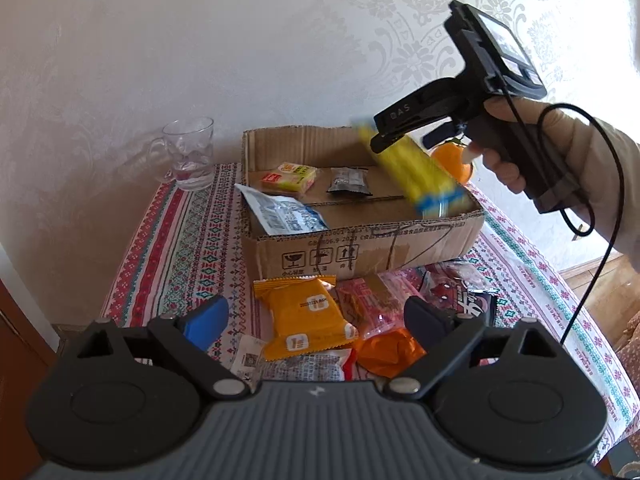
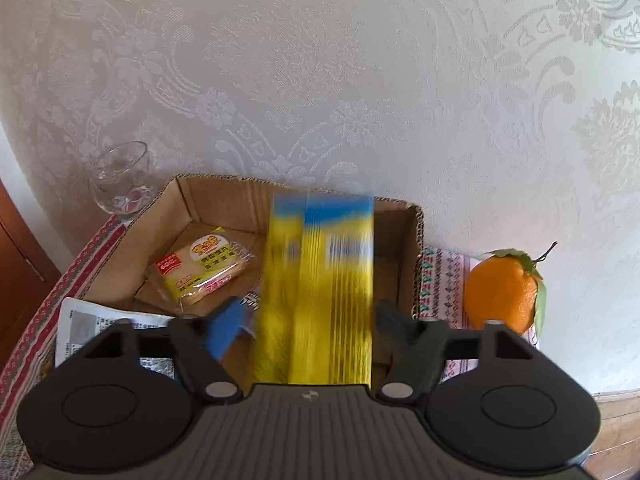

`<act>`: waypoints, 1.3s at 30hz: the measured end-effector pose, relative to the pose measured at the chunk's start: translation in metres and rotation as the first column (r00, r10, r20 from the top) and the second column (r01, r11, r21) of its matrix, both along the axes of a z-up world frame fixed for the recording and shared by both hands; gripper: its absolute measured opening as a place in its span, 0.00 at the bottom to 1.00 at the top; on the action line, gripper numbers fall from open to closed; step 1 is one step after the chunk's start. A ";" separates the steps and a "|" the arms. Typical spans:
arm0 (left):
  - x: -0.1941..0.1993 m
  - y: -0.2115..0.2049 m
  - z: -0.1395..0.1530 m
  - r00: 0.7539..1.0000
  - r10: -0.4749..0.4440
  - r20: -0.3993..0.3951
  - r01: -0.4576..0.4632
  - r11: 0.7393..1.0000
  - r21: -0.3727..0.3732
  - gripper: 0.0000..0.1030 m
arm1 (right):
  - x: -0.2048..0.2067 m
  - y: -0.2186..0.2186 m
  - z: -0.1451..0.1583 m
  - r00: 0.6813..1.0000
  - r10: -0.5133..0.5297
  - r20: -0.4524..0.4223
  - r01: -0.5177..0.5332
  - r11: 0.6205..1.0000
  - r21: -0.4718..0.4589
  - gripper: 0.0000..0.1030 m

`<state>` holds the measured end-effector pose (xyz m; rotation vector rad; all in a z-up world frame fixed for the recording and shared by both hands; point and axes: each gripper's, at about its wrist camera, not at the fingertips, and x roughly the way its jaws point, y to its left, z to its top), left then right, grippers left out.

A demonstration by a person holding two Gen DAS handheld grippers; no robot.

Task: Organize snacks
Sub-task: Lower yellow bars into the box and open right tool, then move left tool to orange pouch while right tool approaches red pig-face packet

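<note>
Three packets (image 1: 294,176) in cardboard box (image 1: 360,248) | glass mug (image 1: 188,156) left | orange (image 2: 502,290) right

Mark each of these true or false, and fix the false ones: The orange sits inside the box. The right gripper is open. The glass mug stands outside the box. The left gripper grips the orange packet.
1. The orange sits inside the box. False: it sits on the tablecloth beside the box.
2. The right gripper is open. True; the blurred yellow packet lies between its fingers.
3. The glass mug stands outside the box. True.
4. The left gripper grips the orange packet. False: it is open above the packet.
</note>
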<state>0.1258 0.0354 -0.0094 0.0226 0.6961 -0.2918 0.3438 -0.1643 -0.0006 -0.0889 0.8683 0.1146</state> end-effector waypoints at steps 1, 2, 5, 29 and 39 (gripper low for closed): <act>0.000 0.001 0.000 1.000 0.004 -0.001 -0.004 1.000 -0.001 0.92 | -0.001 0.000 0.001 1.000 -0.001 0.009 0.001 1.000 -0.004 0.92; 0.000 0.002 0.000 1.000 0.006 -0.001 -0.006 1.000 -0.003 0.92 | -0.004 0.000 0.002 1.000 -0.001 0.018 0.001 1.000 -0.005 0.96; 0.001 0.004 0.000 1.000 0.013 -0.003 -0.013 1.000 -0.005 0.92 | -0.013 0.002 0.007 0.999 0.016 0.033 -0.016 1.000 -0.017 0.99; 0.001 0.001 -0.014 0.998 0.003 -0.060 0.000 0.999 0.036 0.92 | -0.150 -0.016 -0.019 0.994 -0.055 0.097 0.064 0.994 -0.089 1.00; 0.008 -0.005 -0.021 0.995 0.015 -0.100 -0.011 0.999 0.046 0.92 | -0.143 -0.031 -0.065 0.990 -0.141 -0.027 0.139 0.988 -0.068 1.00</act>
